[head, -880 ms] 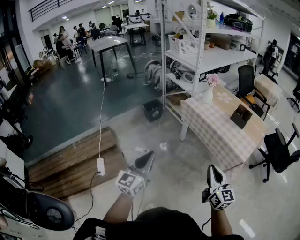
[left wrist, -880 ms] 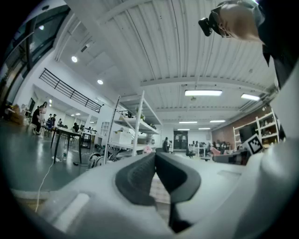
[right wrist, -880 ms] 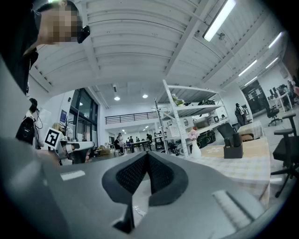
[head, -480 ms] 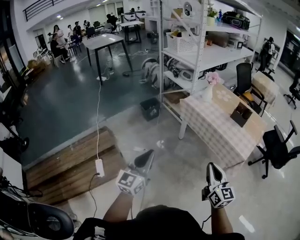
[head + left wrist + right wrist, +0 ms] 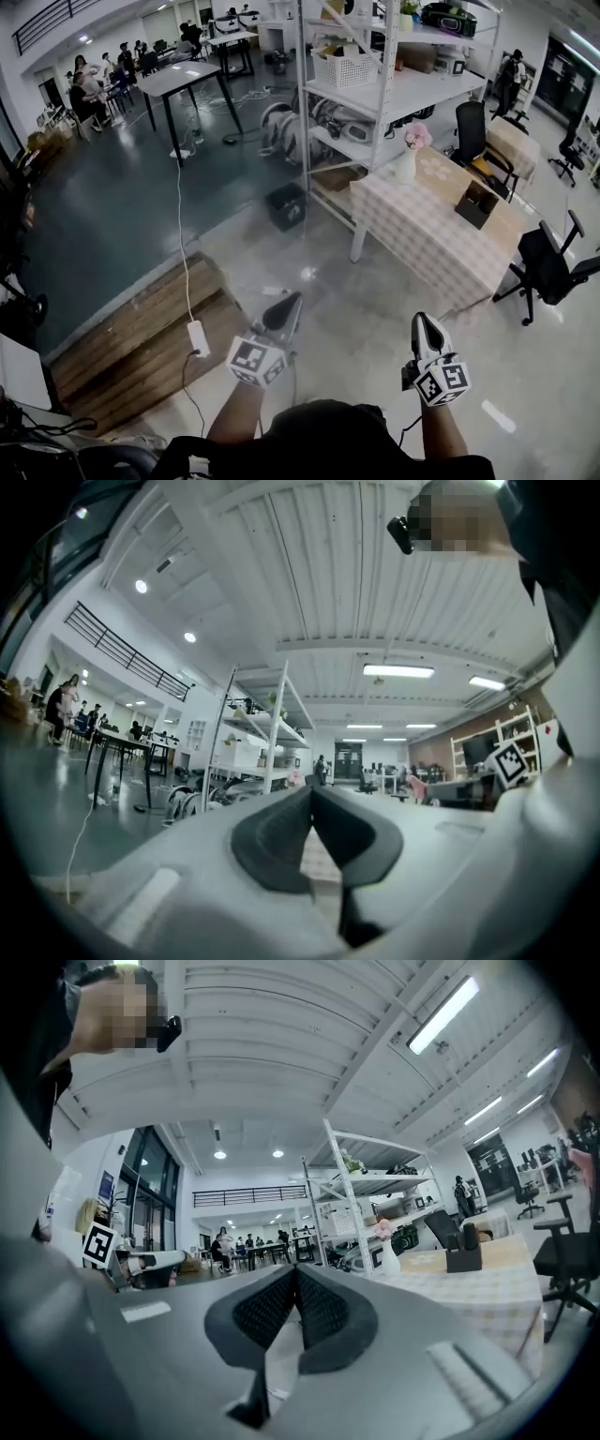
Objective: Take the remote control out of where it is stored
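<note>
A large open room with a glossy pale floor (image 5: pixel 356 323) is shown, and a table (image 5: pixel 422 246) covered by a checked cloth is taken as the landmark. A white shelf unit (image 5: pixel 375 94) is set just behind the table. A vase of pink flowers (image 5: pixel 406 165) is stood on the table's end nearest that unit, and a black office chair (image 5: pixel 544 267) is placed beside its other end. A dark holder (image 5: pixel 476 204) is seen on the table top with dark upright things in it. Whether one of these is the remote control cannot be told.

The left gripper (image 5: pixel 294 299) and the right gripper (image 5: pixel 421 322) are held level above the floor, well apart from the table. The jaws of each are closed together, and nothing is held or touched.
</note>
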Tool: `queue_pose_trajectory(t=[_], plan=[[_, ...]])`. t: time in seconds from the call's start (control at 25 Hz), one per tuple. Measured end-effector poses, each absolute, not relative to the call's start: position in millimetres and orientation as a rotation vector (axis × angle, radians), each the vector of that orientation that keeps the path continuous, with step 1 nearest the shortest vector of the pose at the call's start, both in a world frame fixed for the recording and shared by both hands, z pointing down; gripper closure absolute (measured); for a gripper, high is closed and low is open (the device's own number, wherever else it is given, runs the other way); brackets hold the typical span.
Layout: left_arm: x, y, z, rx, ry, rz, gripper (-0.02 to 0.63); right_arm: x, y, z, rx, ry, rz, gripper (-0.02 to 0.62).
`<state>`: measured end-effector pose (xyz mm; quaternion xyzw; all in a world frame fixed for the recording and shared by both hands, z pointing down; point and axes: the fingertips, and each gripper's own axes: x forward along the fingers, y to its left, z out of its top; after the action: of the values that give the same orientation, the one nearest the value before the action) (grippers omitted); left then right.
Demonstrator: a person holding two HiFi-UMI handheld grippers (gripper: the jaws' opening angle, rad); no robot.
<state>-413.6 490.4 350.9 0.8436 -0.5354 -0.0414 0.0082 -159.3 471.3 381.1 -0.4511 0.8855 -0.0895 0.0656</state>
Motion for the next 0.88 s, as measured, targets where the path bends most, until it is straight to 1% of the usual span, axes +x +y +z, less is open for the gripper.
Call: queue_pose_trajectory(t=[0.28,0.48,0.68,0.88], plan=[[-441,478,340,2.686,-1.639,-0.154,0.604,-179,478,376,-1.410,2.651,-0.226,0.592],[-446,467,338,2.684,-1.619,-0.152,0.604,-180,480,373,-1.440,2.637,-0.227,0.592],[-438,456,344,2.687,-1.590,-0.139,0.604,-169,470,377,-1.475,2.605,-0.244,0.592],[-411,433,351,2.704,-1.555,-0.112,0.604,-150,442,388,-1.489,2.586,-0.294,0.592]])
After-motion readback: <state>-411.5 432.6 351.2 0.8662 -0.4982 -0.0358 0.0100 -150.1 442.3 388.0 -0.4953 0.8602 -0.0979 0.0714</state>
